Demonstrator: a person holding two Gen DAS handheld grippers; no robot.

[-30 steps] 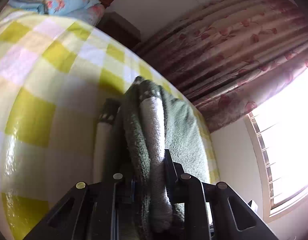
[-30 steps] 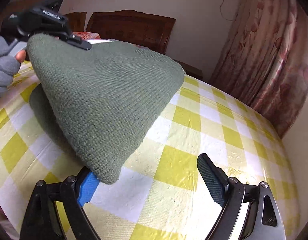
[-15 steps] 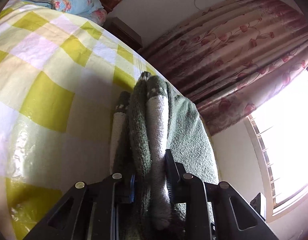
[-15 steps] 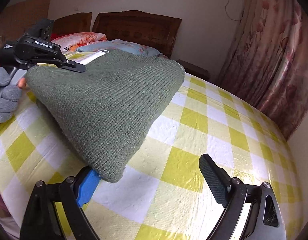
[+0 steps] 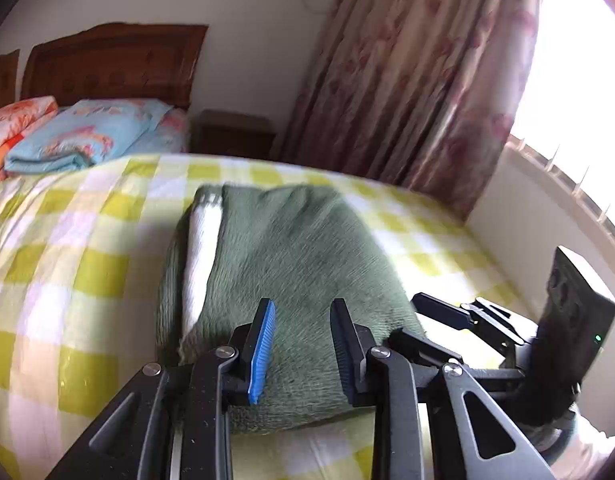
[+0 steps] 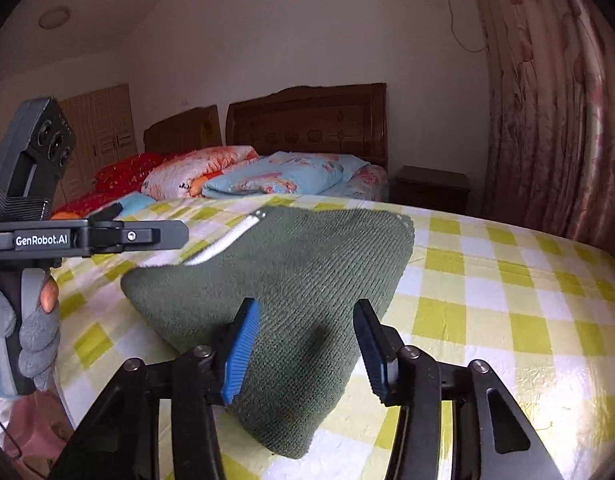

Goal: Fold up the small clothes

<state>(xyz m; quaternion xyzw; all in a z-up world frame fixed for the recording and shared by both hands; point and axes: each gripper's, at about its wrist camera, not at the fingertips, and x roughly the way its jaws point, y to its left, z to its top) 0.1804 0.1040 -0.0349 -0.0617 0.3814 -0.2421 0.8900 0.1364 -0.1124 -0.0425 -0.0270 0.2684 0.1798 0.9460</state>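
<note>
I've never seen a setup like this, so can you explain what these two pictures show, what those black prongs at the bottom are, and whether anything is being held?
A person holds a handheld two-finger gripper in each hand, and each carries a camera looking along its fingers. One picture comes from the left gripper, the other from the right gripper. In the right view you also see the left one from the side, in a gloved hand. A green knitted hat lies on a bed with a yellow checked sheet. Pillows sit by the headboard. The left jaws have just been opening, and both grippers are open, holding nothing.

Green knit garment [image 6: 307,280], yellow-white checked bedspread [image 6: 487,300], pink floral curtain [image 5: 419,80]
</note>
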